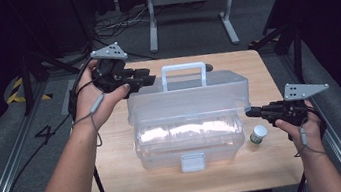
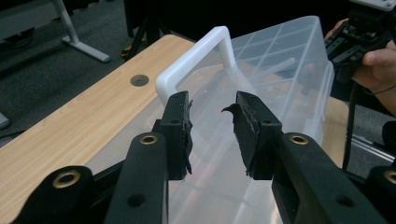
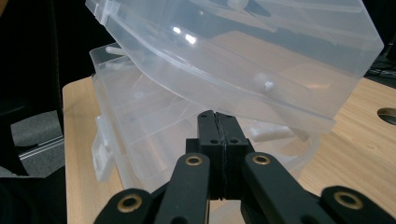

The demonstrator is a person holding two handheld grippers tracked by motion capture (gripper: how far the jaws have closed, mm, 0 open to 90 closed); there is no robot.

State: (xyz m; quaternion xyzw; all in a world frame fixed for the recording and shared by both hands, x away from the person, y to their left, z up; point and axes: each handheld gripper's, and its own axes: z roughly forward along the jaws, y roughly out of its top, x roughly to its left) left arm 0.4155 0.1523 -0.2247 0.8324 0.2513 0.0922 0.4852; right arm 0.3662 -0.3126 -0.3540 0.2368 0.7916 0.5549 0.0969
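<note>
Holding lid [image 1: 188, 96] half raised over box [image 1: 190, 143] with pinched-shut right gripper [image 1: 250, 112]; hovering left gripper [image 1: 148, 78], jaws parted and empty, near handle [image 1: 183, 70].

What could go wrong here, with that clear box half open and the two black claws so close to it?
The lid stands partly raised, and the left gripper has its jaws apart with nothing between them, so the lid might drop shut. The right gripper, jaws together, sits at the gap between lid and box and could get pinched. The small bottle beside it might be knocked over.
</note>
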